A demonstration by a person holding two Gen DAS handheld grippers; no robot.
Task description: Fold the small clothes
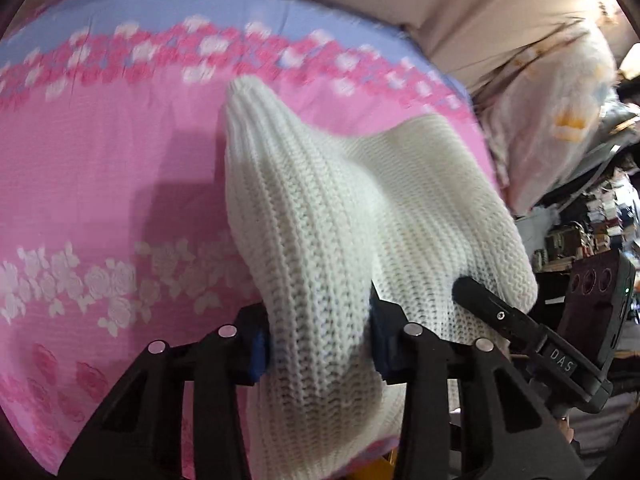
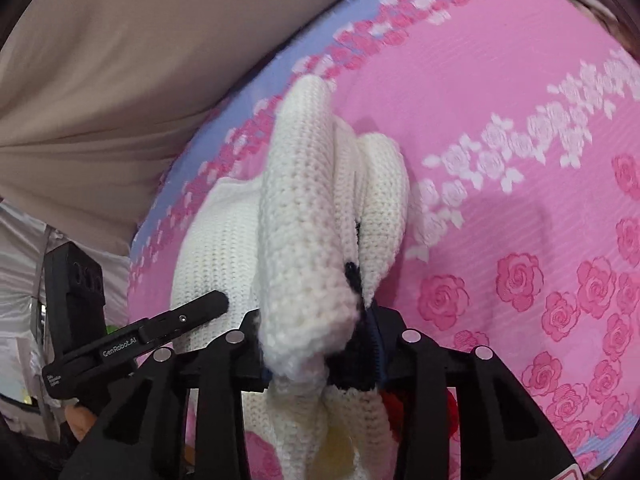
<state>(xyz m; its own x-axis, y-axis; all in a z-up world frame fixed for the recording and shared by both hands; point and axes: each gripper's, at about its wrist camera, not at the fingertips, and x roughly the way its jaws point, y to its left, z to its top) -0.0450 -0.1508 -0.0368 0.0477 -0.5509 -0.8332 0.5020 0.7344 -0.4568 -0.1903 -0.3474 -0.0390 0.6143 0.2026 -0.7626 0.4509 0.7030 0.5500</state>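
Knit garment (image 1: 320, 208) above the bedsheet (image 1: 100, 184) (pillow (image 1: 552, 120) right).

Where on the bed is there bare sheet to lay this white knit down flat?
Bare bedsheet lies left of the white knit garment, between the two rose bands; in the right wrist view, more lies right of it. Crowded: the pillow and clutter past the bed's right edge. Left gripper and right gripper both clamp the knit.
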